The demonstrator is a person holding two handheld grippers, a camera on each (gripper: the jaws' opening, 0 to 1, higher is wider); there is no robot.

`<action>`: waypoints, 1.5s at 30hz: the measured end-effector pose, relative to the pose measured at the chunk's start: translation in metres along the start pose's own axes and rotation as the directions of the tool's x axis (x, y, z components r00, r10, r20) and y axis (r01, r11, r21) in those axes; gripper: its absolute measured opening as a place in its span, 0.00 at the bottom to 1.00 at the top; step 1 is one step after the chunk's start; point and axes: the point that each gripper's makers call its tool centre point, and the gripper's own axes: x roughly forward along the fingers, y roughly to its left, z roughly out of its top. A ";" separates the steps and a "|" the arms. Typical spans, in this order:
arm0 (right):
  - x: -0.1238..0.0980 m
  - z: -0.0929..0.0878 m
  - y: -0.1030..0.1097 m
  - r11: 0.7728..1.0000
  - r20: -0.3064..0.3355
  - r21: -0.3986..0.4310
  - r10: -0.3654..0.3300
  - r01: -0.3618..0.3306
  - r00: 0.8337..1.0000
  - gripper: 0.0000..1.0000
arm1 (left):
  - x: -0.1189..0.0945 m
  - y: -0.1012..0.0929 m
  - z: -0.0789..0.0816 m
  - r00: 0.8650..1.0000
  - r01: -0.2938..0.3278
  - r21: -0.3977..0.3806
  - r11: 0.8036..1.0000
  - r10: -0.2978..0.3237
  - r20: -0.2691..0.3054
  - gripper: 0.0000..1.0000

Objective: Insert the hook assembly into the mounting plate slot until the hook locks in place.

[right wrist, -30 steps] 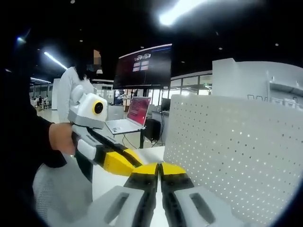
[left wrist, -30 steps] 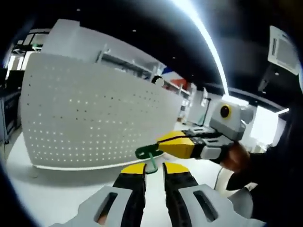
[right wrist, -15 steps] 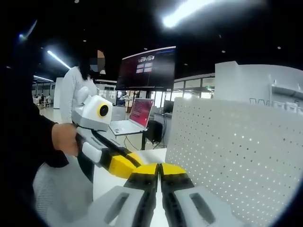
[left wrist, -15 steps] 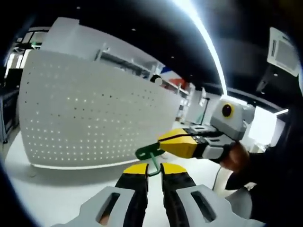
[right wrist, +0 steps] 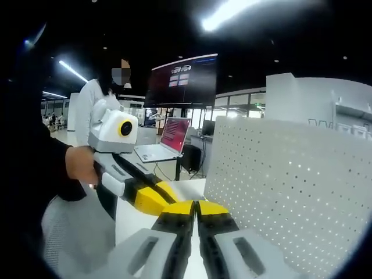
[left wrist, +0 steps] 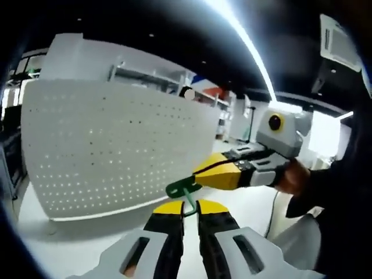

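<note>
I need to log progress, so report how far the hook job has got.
Done: the green hook is off the table, clamped at the tips of the right gripper, with the left gripper just beneath it. In hand: it is held in the air in front of the white perforated plate, not touching it. Left: bringing the hook to the plate, pushing it into a slot and locking it.

Hook held out in front of the upright pegboard

In the left gripper view the hook (left wrist: 185, 192) sat between the left gripper (left wrist: 190, 207) and the right gripper (left wrist: 218, 174), the pegboard (left wrist: 110, 148) standing behind on the table (left wrist: 70, 250).
</note>
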 end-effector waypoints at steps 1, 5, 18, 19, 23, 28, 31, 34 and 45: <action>0.000 -0.001 0.000 1.000 -0.006 -0.003 -0.001 0.001 1.000 0.00 | 0.000 -0.001 0.000 1.000 -0.002 0.014 1.000 0.002 -0.002 0.07; 0.000 -0.006 -0.001 1.000 -0.036 -0.003 -0.001 0.001 0.999 0.01 | 0.002 -0.004 -0.003 0.999 -0.007 0.077 0.997 0.009 -0.031 0.06; -0.003 -0.015 -0.001 1.000 -0.064 0.027 0.007 -0.006 0.998 0.00 | 0.003 -0.003 -0.008 0.998 -0.014 0.140 0.990 0.023 -0.065 0.06; -0.003 -0.014 0.000 1.000 -0.060 0.029 0.009 -0.008 0.998 0.00 | 0.002 -0.001 -0.008 0.998 -0.020 0.142 0.990 0.029 -0.064 0.06; -0.003 -0.012 0.000 0.999 -0.052 0.033 0.009 -0.007 0.999 0.00 | 0.002 0.003 -0.006 0.998 -0.032 0.114 0.993 0.038 -0.054 0.07; -0.003 -0.011 -0.001 0.999 -0.042 0.034 0.001 0.001 0.999 0.00 | 0.003 0.005 -0.006 0.999 -0.031 0.062 0.998 0.034 -0.035 0.07; -0.003 -0.009 -0.002 1.000 -0.025 0.030 -0.006 0.006 1.000 0.00 | 0.003 0.005 -0.005 0.999 -0.030 0.037 0.999 0.031 -0.021 0.08; -0.003 -0.005 -0.003 0.999 -0.008 0.029 -0.013 0.014 1.000 0.00 | 0.003 0.006 -0.001 1.000 -0.027 0.003 1.000 0.027 0.003 0.08; -0.006 0.004 -0.009 0.999 0.030 0.027 -0.040 0.039 0.999 0.00 | 0.003 0.003 0.010 0.996 0.024 -0.167 0.986 -0.010 0.084 0.14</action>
